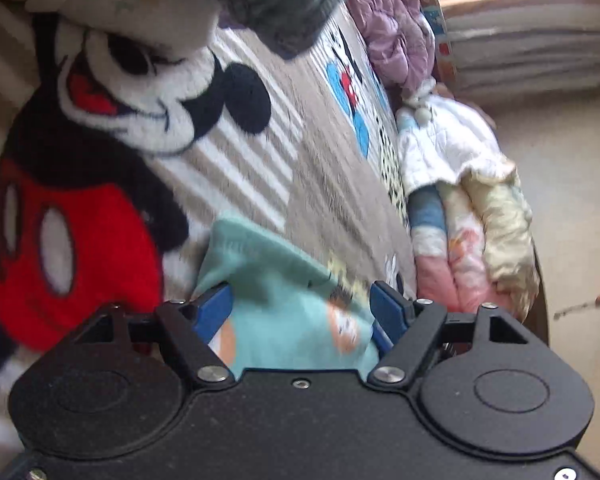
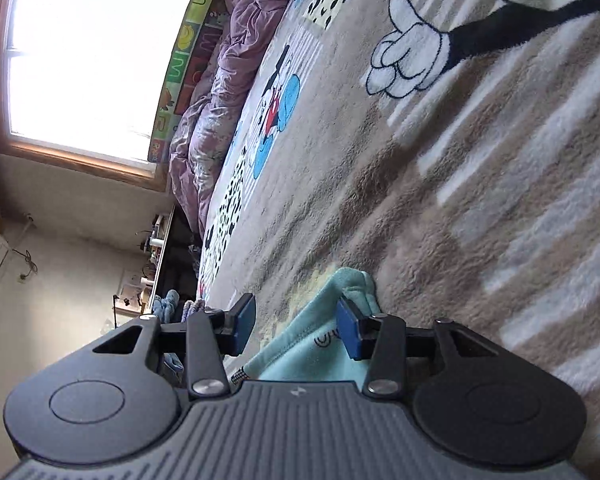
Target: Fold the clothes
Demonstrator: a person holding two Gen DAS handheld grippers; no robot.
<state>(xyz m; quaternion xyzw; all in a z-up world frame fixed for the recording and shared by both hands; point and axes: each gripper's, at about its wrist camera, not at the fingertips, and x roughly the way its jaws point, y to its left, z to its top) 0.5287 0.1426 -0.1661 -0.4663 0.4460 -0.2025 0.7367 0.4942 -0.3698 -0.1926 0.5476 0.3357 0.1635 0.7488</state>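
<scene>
Left wrist view: left hand-held gripper [image 1: 302, 308] gapes around the soft teal printed cotton garment [image 1: 288, 304]; the right hand-held gripper [image 2: 296, 326], also wide, seemingly straddles its edge, ready to fold.

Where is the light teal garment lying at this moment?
The light teal garment lies on the Mickey Mouse blanket, low in both wrist views, between the open fingers of the left gripper and the right gripper.
</scene>
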